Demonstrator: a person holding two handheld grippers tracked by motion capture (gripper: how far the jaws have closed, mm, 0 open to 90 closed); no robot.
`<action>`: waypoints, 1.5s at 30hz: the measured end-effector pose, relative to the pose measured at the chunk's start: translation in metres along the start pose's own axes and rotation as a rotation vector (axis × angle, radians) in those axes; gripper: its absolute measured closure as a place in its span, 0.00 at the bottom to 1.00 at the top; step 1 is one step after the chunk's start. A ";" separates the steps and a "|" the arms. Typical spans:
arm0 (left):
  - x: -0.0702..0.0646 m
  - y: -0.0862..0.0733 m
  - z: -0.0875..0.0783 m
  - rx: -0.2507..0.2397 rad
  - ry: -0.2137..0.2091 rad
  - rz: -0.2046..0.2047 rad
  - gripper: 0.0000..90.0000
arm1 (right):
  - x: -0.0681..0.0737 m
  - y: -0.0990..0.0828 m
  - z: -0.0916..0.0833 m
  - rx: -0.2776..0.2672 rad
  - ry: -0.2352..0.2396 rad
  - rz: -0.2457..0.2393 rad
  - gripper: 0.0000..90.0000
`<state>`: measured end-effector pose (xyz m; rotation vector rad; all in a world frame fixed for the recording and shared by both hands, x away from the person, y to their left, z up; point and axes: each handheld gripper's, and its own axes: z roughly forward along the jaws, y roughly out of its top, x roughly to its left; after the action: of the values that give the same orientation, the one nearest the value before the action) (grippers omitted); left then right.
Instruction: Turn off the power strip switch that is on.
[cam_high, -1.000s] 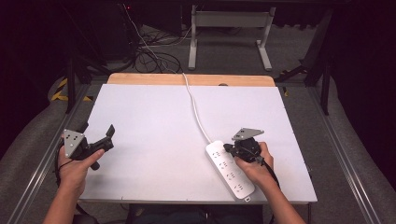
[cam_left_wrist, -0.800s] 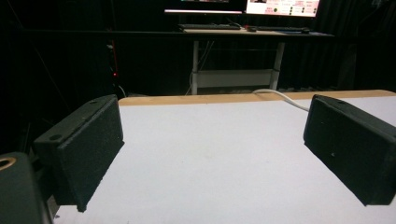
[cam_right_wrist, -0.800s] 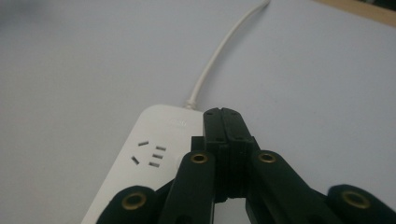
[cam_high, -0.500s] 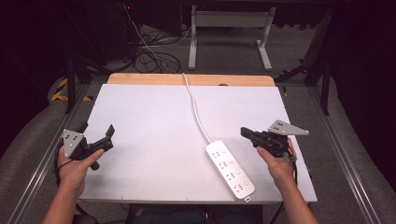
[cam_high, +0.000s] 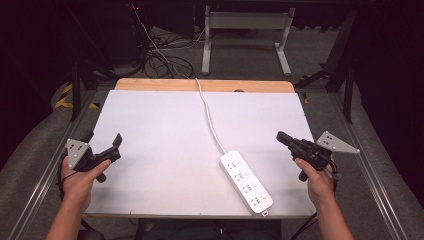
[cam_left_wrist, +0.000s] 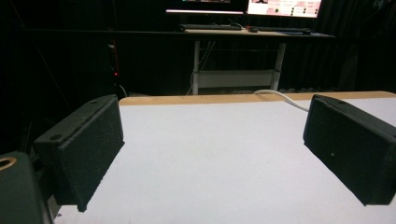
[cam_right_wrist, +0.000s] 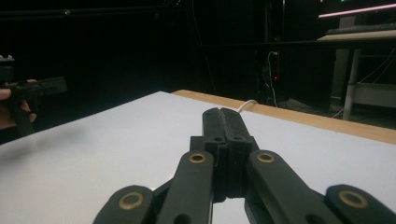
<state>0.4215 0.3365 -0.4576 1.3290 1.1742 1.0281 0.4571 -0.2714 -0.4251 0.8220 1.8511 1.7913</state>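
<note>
In the high view, the right gripper (cam_high: 283, 138) had drawn away to the right of the white power strip (cam_high: 246, 182), which a second before lay right under its fingers and now sat untouched, well left of them, on the matte white table (cam_high: 165, 125); I judged the strip had just been placed or nudged into position. Its smooth plastic bar trailed a thin white cord (cam_high: 210, 117) toward the wooden back edge. The left gripper (cam_high: 118, 144) hovered far off. In the left gripper view, coarse black foam pads (cam_left_wrist: 88, 149) stood wide apart, holding nothing. In the right gripper view, its ribbed pads (cam_right_wrist: 227, 126) met flush, pinching nothing.
</note>
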 end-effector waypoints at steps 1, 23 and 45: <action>0.000 0.000 0.000 0.001 0.000 0.000 0.06 | 0.000 0.000 0.000 0.000 -0.001 -0.002 1.00; 0.000 0.000 0.000 0.001 -0.005 0.003 0.06 | -0.002 -0.002 0.007 0.007 -0.054 0.010 0.37; 0.001 -0.001 0.000 0.004 -0.003 -0.008 0.06 | -0.002 -0.012 0.011 0.022 -0.064 -0.013 0.04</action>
<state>0.4212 0.3373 -0.4585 1.3276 1.1795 1.0179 0.4644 -0.2646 -0.4377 0.8636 1.8347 1.7196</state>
